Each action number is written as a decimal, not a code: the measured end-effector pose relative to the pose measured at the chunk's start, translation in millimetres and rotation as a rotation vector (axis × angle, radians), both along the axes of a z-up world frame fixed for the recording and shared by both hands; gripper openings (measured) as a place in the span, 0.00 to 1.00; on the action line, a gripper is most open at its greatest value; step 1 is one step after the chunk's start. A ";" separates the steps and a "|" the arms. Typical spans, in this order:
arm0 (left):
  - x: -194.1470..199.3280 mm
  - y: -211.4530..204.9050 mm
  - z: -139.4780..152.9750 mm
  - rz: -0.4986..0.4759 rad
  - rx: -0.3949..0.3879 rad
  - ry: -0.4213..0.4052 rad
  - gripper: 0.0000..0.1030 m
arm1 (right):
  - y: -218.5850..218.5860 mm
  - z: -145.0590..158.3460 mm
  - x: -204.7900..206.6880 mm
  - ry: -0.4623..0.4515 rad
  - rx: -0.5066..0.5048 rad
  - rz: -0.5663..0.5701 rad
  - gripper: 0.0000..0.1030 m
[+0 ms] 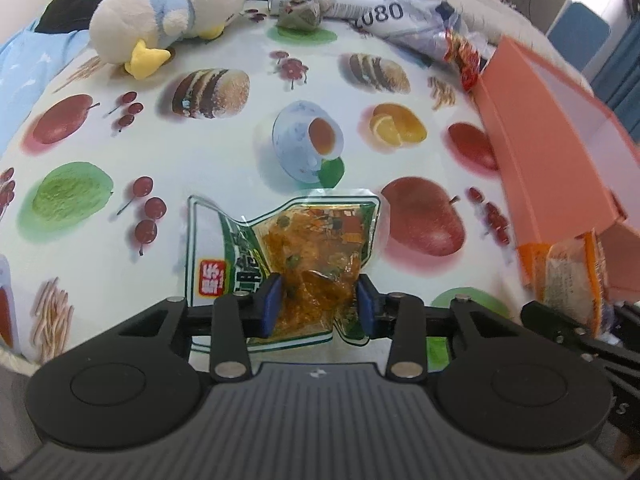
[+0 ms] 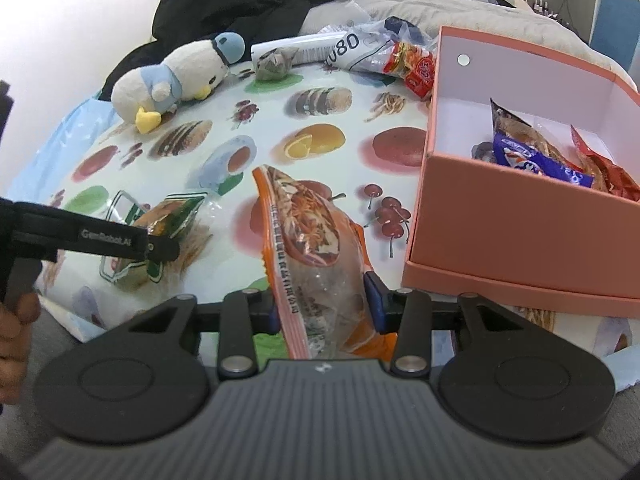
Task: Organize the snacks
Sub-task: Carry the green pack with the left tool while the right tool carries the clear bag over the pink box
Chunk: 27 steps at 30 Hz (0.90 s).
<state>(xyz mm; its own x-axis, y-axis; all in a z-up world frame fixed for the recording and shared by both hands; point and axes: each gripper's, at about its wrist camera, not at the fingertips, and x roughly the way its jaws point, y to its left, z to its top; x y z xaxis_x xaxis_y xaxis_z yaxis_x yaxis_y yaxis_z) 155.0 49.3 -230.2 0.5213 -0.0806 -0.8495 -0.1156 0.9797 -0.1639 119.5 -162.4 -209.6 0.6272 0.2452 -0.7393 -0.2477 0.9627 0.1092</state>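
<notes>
Left gripper [image 1: 318, 304]: black linked arms with blue pads; the pads pinch the near end of the green-edged snack packet [image 1: 308, 256], and the clear film crumples between them.
Green-edged snack packet: flat plastic pouch with a transparent window showing orange-brown shredded filling, a green and white printed border and a red and yellow label; it fans out from the pads over the tablecloth [image 1: 224, 168], its far end close to the printed teacup.
Right gripper [image 2: 326, 304]: same black build with blue pads; the pads clamp the lower part of the orange-edged snack packet [image 2: 316, 240], which bulges between them.
Orange-edged snack packet: long, glossy pouch with an orange rim, a clear panel and a printed picture of shredded food; it points away from the gripper, tilted up to the left, just beside the near left corner of the box [image 2: 516, 220].
Person's hand [image 2: 16, 332]: at the left edge of the right wrist view, gripping the handle of the left gripper.
Box: salmon-pink cardboard, matte, straight-walled with a white inside; it holds several crinkled wrappers, a blue one [image 2: 532, 160] and a red one [image 2: 604, 168] among them.
Tablecloth: smooth, shiny sheet printed with apples, cherries, bread, orange halves and a cup.
Plush duck [image 2: 176, 80]: fuzzy white body, pale blue cap and scarf, yellow feet, lying on its side at the far left of the tablecloth.
Far edge: a small grey-green pyramid-shaped pouch [image 2: 276, 62], a white printed plastic bag [image 2: 352, 46] and a red snack wrapper [image 2: 412, 66] lying against grey bedding [image 2: 460, 12].
</notes>
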 end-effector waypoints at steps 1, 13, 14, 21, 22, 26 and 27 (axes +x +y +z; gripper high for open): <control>-2.2 -0.2 4.9 0.003 -0.011 -0.006 0.43 | -0.7 2.3 -0.7 -0.001 0.003 -0.002 0.42; -30.7 -18.2 74.8 0.039 -0.047 -0.137 0.43 | -14.6 44.8 -15.9 -0.040 0.062 -0.047 0.41; -33.6 -21.3 79.8 0.033 -0.048 -0.144 0.43 | -16.0 49.1 -17.0 -0.046 0.066 -0.048 0.42; -50.7 -39.8 107.1 -0.002 -0.075 -0.186 0.43 | -26.9 79.6 -27.1 -0.094 0.092 -0.065 0.42; -52.8 -42.2 109.9 -0.008 -0.077 -0.192 0.43 | -28.9 83.2 -28.7 -0.099 0.097 -0.069 0.42; -61.2 -52.7 121.0 -0.031 -0.098 -0.211 0.43 | -36.6 97.8 -36.7 -0.119 0.116 -0.078 0.42; -63.0 -54.9 123.0 -0.035 -0.100 -0.216 0.43 | -38.5 101.3 -38.4 -0.125 0.118 -0.080 0.42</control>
